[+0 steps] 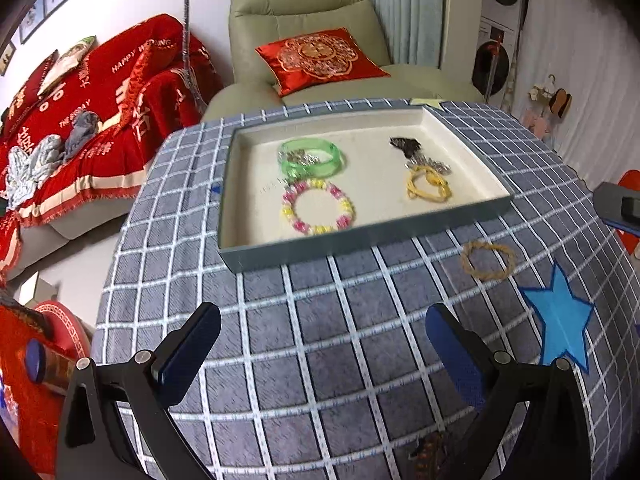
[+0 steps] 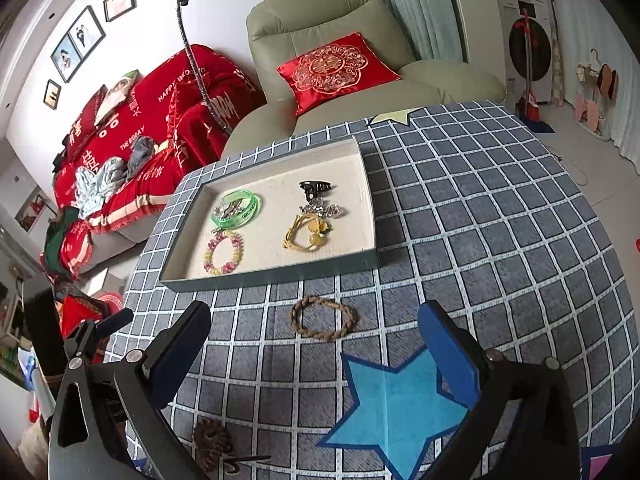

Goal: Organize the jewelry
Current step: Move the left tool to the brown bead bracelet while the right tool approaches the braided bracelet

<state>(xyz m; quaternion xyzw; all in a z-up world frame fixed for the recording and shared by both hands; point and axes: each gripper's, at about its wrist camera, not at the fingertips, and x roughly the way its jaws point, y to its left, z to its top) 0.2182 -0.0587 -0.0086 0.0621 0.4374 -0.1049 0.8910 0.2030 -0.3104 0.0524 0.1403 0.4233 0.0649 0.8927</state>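
Spread wide and empty above the grey checked desk (image 1: 320,340): left hand-held gripper (image 1: 322,344), facing the shallow grey cream-lined tray (image 1: 360,240) of bracelets. Likewise gaping, right hand-held gripper (image 2: 314,346), just short of a brown braided cord bracelet (image 2: 323,317) lying outside that tray, beside a blue felt star (image 2: 396,408).

Brown beaded bracelet (image 1: 430,454) blurred, half hidden.

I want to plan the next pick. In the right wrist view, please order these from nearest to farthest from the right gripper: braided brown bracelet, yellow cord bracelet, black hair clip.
1. Braided brown bracelet: on the tablecloth, just ahead of the right gripper, outside the tray.
2. Yellow cord bracelet: inside the tray, right half, nearer part.
3. Black hair clip: inside the tray, right half, farther back.
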